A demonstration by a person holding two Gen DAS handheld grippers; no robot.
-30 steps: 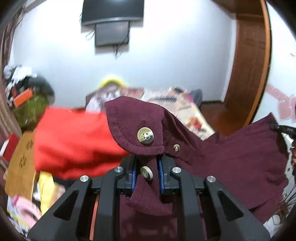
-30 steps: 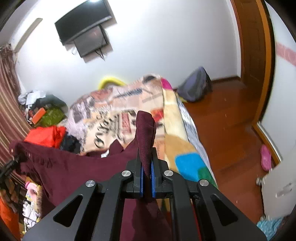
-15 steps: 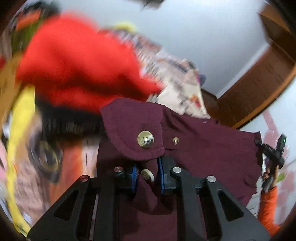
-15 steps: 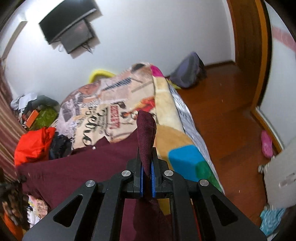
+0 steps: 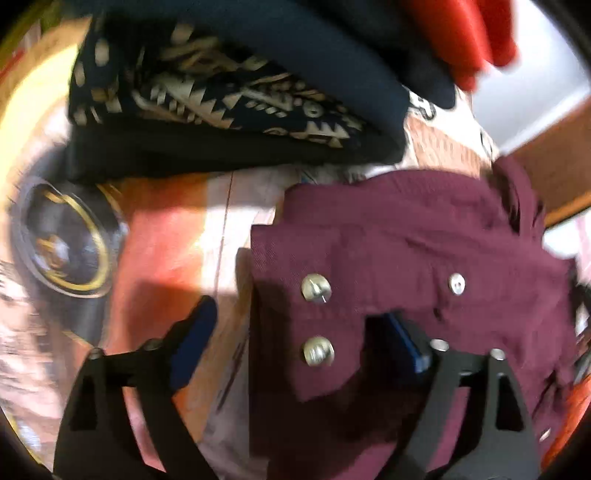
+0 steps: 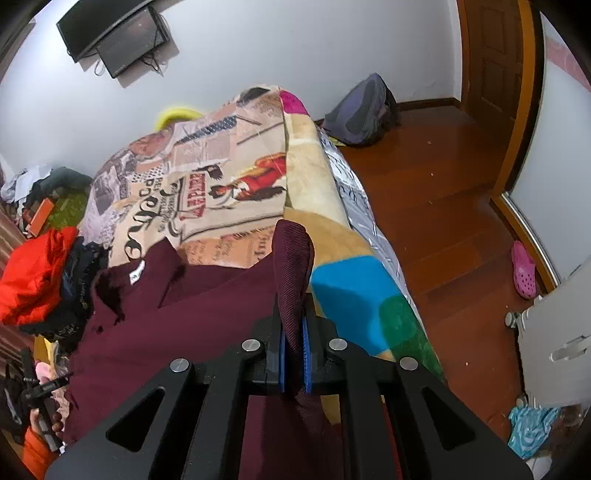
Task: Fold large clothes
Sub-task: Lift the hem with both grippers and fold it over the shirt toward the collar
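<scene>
The dark red shirt [image 6: 177, 325] lies spread on the bed [image 6: 229, 177], on a blanket [image 6: 332, 288] with pictures and words and bright colour patches.

In the left wrist view, the left gripper [image 5: 299, 332] points down at the shirt. Its fingers [image 5: 192, 339] stand wide apart; they have just been opening. A corner of the shirt with two big pale buttons [image 5: 317, 288] lies between them, but the blue pads do not press on it. The left finger is over the blanket, apart from the cloth. The right finger [image 5: 402, 339] is partly hidden under a flap of the shirt. A smaller button [image 5: 457, 284] sits further right on the cloth. Past the shirt lies a dark cloth with a pale zigzag pattern [image 5: 207, 92], with something red [image 5: 476, 37] near the top edge. This view is blurry.

In the right wrist view, the right gripper [image 6: 293, 354] has its fingers [image 6: 308, 360] squeezed tight on a fold of the shirt. The fold sticks up above the pads. The rest of the shirt runs off to the left across the bed. A red jacket [image 6: 33, 273] lies in a heap at the left side of the bed, just beside the shirt. On the wood floor [image 6: 436, 206] are a grey backpack [image 6: 362, 110] by the wall and a pink shoe [image 6: 523, 269]. A black screen [image 6: 114, 33] hangs on the white wall.
</scene>
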